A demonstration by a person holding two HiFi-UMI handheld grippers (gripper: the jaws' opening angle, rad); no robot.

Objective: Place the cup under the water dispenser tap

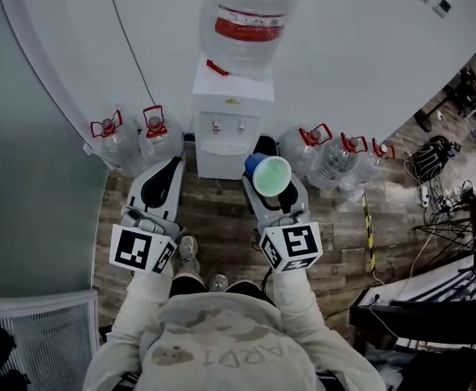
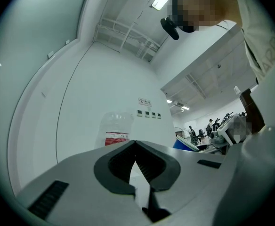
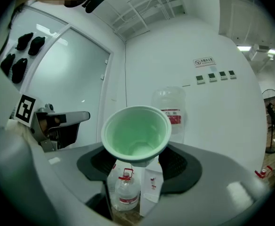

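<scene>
The white water dispenser (image 1: 226, 129) stands against the curved wall with a big clear bottle (image 1: 250, 23) on top; its two taps (image 1: 228, 125) sit above a recess. My right gripper (image 1: 272, 187) is shut on the cup (image 1: 271, 176), green inside and blue outside, held upright a short way in front of the dispenser's right side. In the right gripper view the cup (image 3: 136, 133) sits between the pads, with the dispenser (image 3: 151, 185) below and behind it. My left gripper (image 1: 171, 168) is shut and holds nothing, left of the dispenser; its tips (image 2: 135, 147) touch.
Several water jugs with red handles stand on the wooden floor on both sides of the dispenser, at its left (image 1: 132, 137) and its right (image 1: 336, 157). Cables and stands (image 1: 450, 177) crowd the far right. A white mesh object (image 1: 34, 332) is at the lower left.
</scene>
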